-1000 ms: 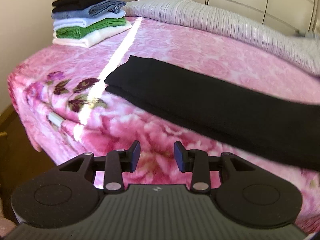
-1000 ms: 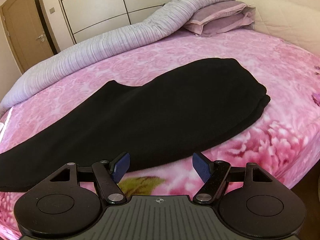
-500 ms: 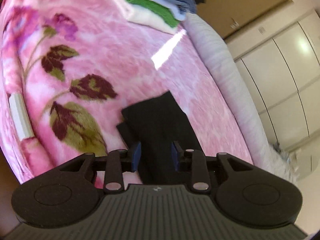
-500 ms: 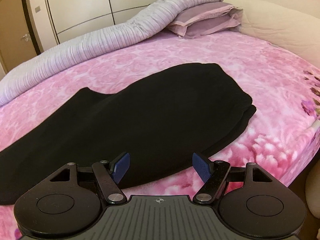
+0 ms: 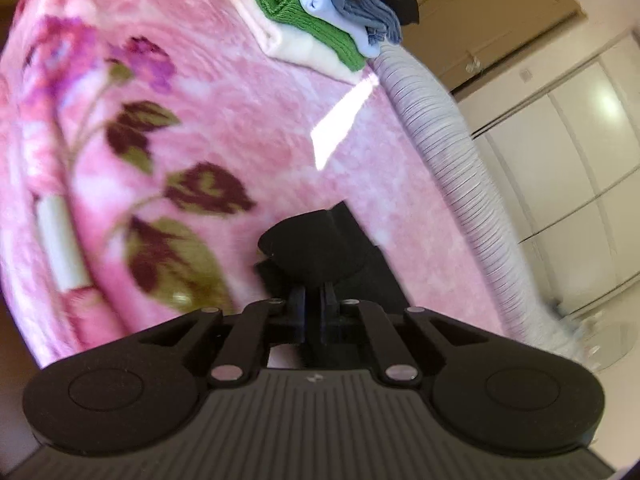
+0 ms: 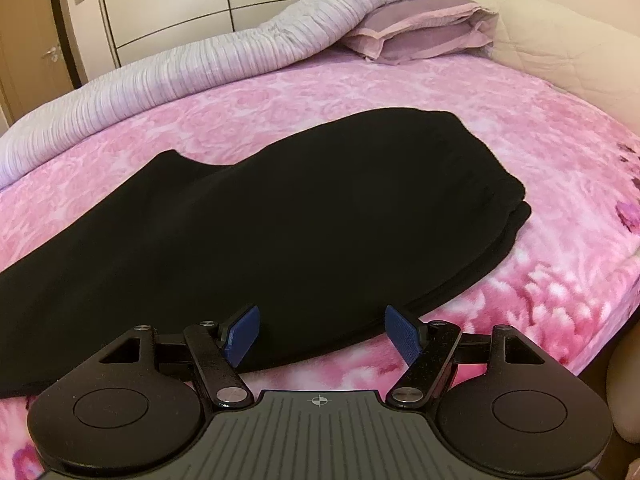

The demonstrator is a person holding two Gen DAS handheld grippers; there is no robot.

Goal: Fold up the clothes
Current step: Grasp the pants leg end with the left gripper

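Black trousers (image 6: 280,216), folded lengthwise, lie across the pink floral bedspread (image 6: 500,120); the waist end is at the right in the right wrist view. My left gripper (image 5: 314,294) is shut on the leg end of the black trousers (image 5: 316,248), which bunches up just above the fingers. My right gripper (image 6: 322,334) hovers open at the near edge of the trousers' waist half, blue pads (image 6: 402,334) apart, nothing between them.
A stack of folded clothes (image 5: 320,12) in white, green, light blue, blue and black sits at the bed's far corner. A rolled striped duvet (image 6: 200,64) runs along the back, with purple pillows (image 6: 420,28) beyond. The bed edge drops off near my right gripper.
My left gripper swung down and tilted toward the leg end, then shut on the black fabric and lifted it slightly. The right gripper moved a little closer to the trousers, still open.
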